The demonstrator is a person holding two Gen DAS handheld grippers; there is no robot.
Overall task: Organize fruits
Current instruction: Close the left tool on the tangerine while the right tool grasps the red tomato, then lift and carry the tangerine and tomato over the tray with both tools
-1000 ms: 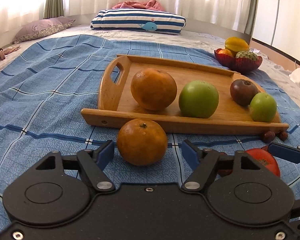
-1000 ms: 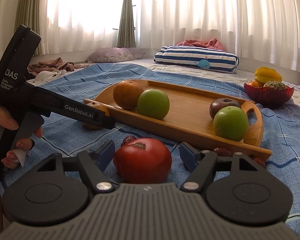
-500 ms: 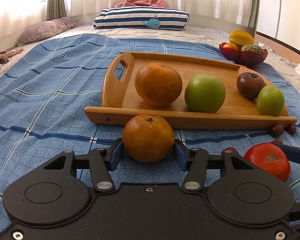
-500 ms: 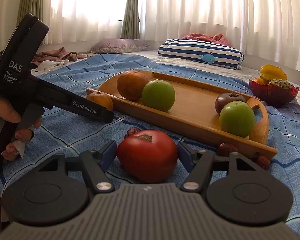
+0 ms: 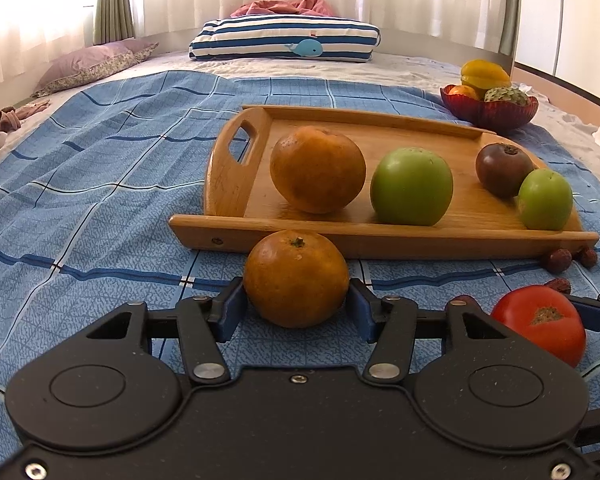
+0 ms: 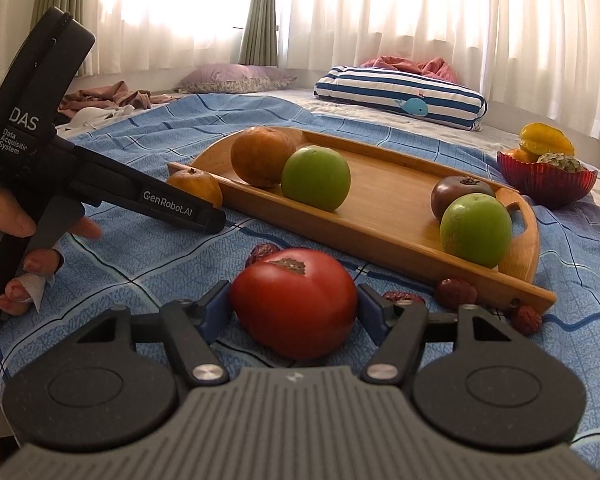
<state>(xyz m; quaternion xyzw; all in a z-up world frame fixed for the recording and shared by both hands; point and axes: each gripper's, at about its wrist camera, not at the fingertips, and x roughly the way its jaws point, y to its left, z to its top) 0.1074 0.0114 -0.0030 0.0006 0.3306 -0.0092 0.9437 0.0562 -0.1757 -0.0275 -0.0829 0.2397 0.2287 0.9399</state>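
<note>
**Lift Straight Up, Clear the Rim, Set Down in the Gaps**

Treat the left gripper (image 5: pixel 295 308) as clamped: blue pads pressed to both flanks of the loose orange (image 5: pixel 295 278), having just closed in onto it. Note the fruit low on the blue checked blanket (image 5: pixel 79 200), just beside the near rim of the wooden tray (image 5: pixel 380 240).

Read the right gripper (image 6: pixel 293 312) the same way: jaws just drawn in, pads now against both sides of the red tomato (image 6: pixel 293 300), likewise down by the blanket, near the tray and beside a few dried red dates (image 6: pixel 456 292).

Judge the step as the lift-off of both pieces toward the tray.

- Hold the squeeze steady and add no more on the tomato; probably soft, easily bruised or split.
- Raise straight up first, high enough to pass the rim, before moving forward; with the orange so close to the wood, a forward push would likely knock it against the edge.
- Keep the wrists from rolling, since round fruit can pivot between flat pads.
- Aim for bare board: perhaps the open stretch between the big green apple (image 5: pixel 412 186) and the dark fruit (image 5: pixel 502 174), away from the orange on the tray (image 5: pixel 318 168).
- Lower until seated, then open slowly, ready for a roll.
- Keep the two tools apart on the way.
</note>
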